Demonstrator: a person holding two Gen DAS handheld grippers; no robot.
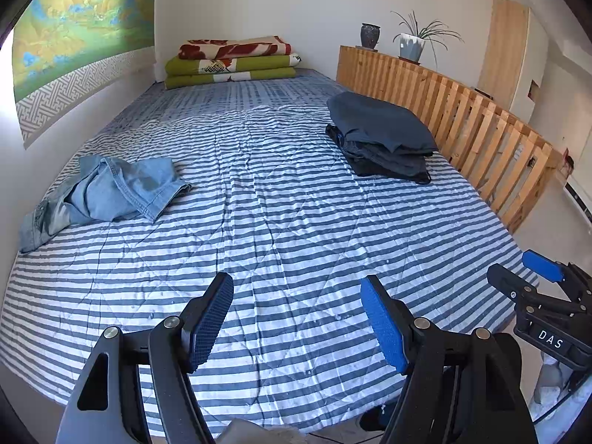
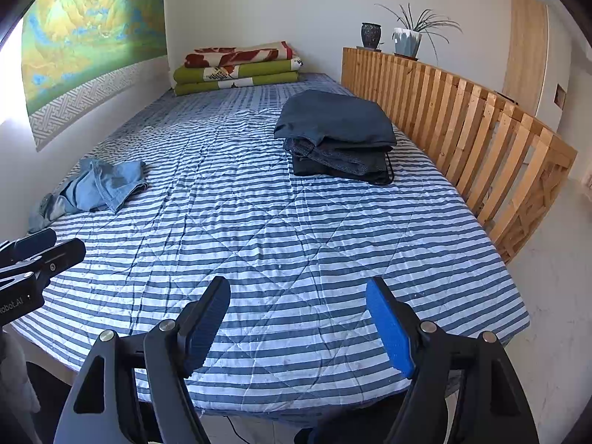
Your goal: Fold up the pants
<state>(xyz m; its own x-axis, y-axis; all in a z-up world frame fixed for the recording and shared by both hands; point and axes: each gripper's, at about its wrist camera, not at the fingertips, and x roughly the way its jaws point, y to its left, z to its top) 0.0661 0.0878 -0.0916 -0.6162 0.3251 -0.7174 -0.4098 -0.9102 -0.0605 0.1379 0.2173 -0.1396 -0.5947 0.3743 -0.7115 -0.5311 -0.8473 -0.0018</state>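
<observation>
Nearest the cameras, the left gripper (image 1: 298, 327) and the right gripper (image 2: 301, 327) both hang over the near edge of the striped quilt (image 1: 281, 222), jaws spread wide with nothing between the pads, each tilted down toward the bed. Past them lies a broad stretch of bare quilt. Farther on, at the left side close to the wall, sits the crumpled light-blue denim pants (image 1: 107, 192), rumpled into a heap whose long axis runs roughly from the near-left to the far-right, with a hemmed leg end toward the middle of the bed. It lies ahead and well to the left of both grippers, so the left gripper looks the nearer 1 and would likely reach it first. Across the bed, near the wooden slatted rail (image 1: 462, 111), rests a stack of dark folded clothes (image 1: 381, 137), apparently already done. At the far end are folded blankets (image 1: 231, 61).
</observation>
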